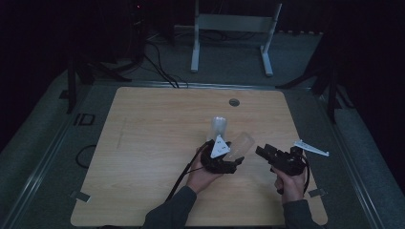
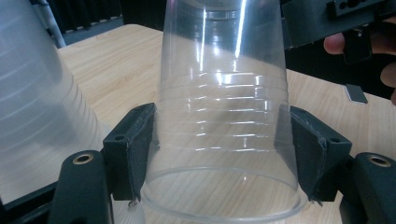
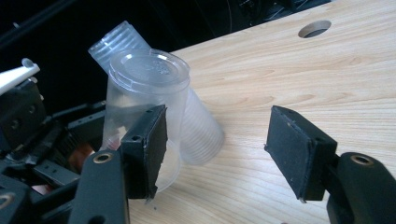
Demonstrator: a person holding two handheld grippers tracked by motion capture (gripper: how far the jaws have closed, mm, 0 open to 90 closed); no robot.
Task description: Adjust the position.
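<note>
My left gripper (image 2: 219, 149) is shut on a clear plastic cup (image 2: 224, 93); both pads press its ribbed sides near the rim. In the high view this cup (image 1: 241, 145) lies tilted above the wooden table (image 1: 153, 143), base pointing right, with the left gripper (image 1: 235, 158) behind it. A stack of clear cups (image 1: 218, 126) stands just beyond, also seen as the stack (image 2: 28, 93) and the stack (image 3: 198, 133). My right gripper (image 3: 215, 149) is open with bare table between its pads. The right gripper (image 1: 263, 151) faces the held cup's base (image 3: 149, 70) from the right, a little apart.
A round cable hole (image 1: 234, 102) sits at the table's far middle. A white metal frame (image 1: 231, 24) and cables lie on the floor behind the table. Small tape pieces (image 1: 81, 195) mark the near corners. Wide bare wood lies to the left.
</note>
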